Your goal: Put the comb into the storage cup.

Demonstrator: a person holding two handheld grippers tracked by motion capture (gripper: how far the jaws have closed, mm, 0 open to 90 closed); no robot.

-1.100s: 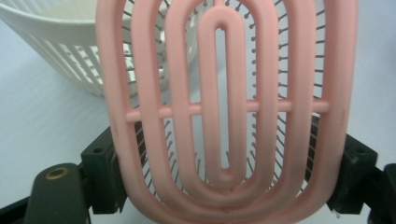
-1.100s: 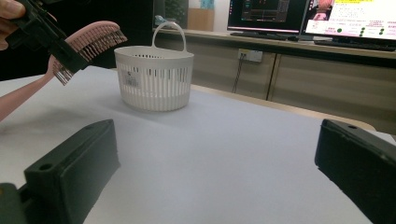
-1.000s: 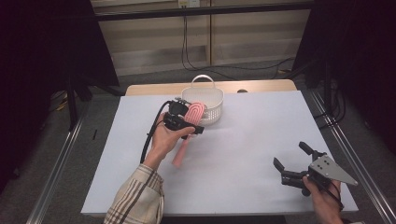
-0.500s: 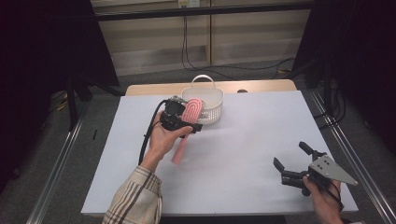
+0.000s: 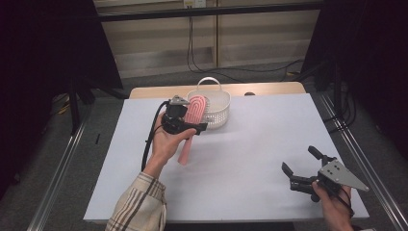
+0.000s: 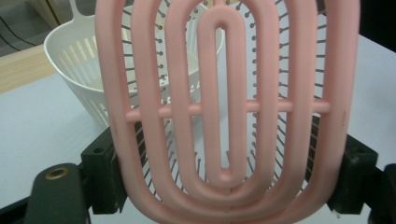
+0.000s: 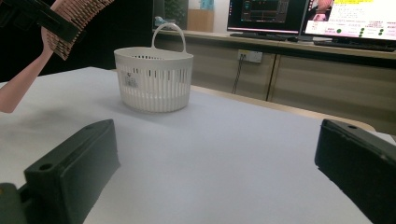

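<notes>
While the left gripper (image 5: 185,126) clamps the pink brush (image 5: 192,115) across its head, with the handle hanging down toward the table (image 5: 250,144) just in front of the basket (image 5: 216,107), the likely step is dropping it in. Best carry the head over the rim, tilt the handle clear, then release low. Idle near the table's front edge, the right gripper (image 5: 302,169) has its jaws wide open and empty.
</notes>
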